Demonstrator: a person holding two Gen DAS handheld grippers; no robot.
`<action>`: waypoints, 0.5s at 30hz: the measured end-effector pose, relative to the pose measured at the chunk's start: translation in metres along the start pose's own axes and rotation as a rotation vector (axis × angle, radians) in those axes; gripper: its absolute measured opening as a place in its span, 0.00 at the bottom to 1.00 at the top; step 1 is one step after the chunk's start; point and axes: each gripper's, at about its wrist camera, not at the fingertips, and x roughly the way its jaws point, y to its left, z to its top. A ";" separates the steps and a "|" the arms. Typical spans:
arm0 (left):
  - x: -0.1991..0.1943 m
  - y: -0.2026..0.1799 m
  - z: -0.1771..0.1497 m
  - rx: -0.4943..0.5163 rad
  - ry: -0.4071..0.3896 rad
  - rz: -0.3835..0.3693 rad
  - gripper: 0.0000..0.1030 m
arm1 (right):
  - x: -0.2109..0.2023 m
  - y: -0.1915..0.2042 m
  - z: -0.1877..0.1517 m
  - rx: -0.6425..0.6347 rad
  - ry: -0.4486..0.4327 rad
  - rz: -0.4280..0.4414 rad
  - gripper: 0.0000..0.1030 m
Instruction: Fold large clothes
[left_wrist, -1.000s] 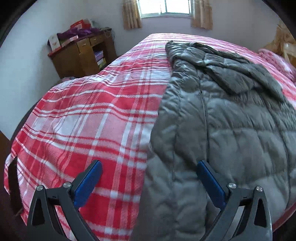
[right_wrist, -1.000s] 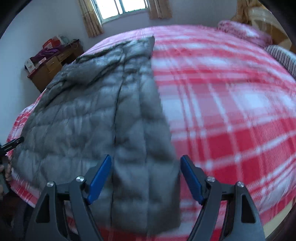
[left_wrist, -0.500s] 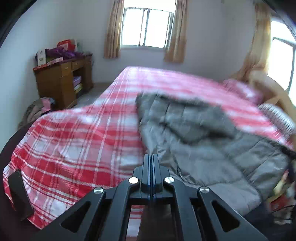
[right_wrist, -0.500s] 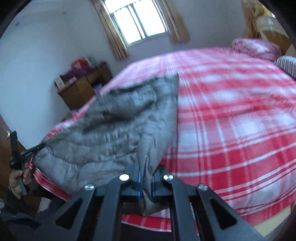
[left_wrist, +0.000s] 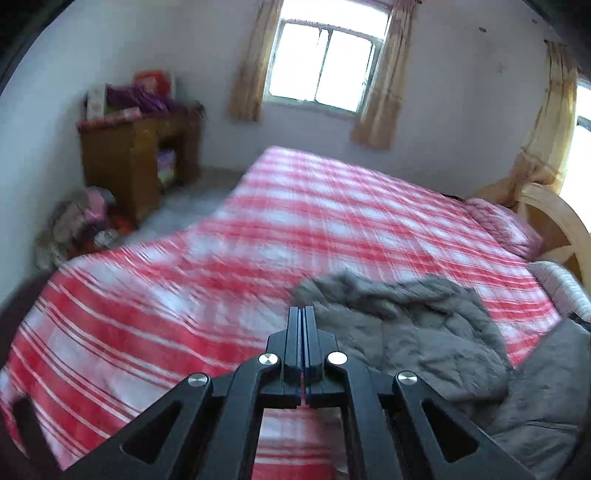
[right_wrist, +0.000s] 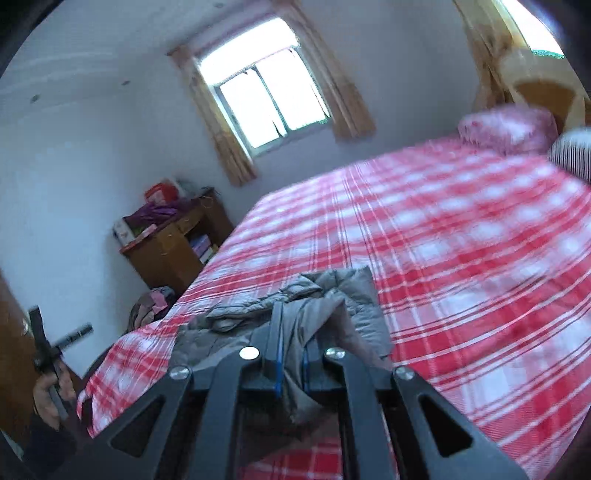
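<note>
A grey quilted down jacket (left_wrist: 417, 332) lies bunched on the red-and-white plaid bed (left_wrist: 295, 229), its near hem raised off the bed. My left gripper (left_wrist: 303, 317) is shut; no cloth shows between its pads, so I cannot tell whether it holds the hem. My right gripper (right_wrist: 291, 332) is shut on the jacket (right_wrist: 325, 295); grey fabric passes between its blue pads and hangs below. In the right wrist view the left gripper (right_wrist: 48, 347) and the hand holding it show at the far left.
A wooden desk (left_wrist: 136, 162) piled with boxes stands by the left wall, with clothes heaped on the floor (left_wrist: 77, 225) beside it. Pillows (right_wrist: 509, 129) and a wooden headboard (left_wrist: 554, 221) are at the right. A curtained window (left_wrist: 325, 70) is on the far wall.
Both grippers went from open over the flat jacket to shut, then lifted. The jacket has been pulled toward the near edge and bunched up. Both views now tilt higher toward the window.
</note>
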 end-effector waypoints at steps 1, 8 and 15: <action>0.005 -0.003 -0.012 0.034 0.029 0.044 0.00 | 0.005 0.000 -0.002 0.013 0.006 0.014 0.09; 0.025 0.007 -0.086 0.037 0.206 0.144 0.01 | -0.006 -0.004 -0.040 -0.080 0.033 -0.053 0.09; 0.023 -0.005 -0.133 -0.027 0.320 0.067 0.65 | -0.023 0.003 -0.056 -0.160 0.030 -0.060 0.09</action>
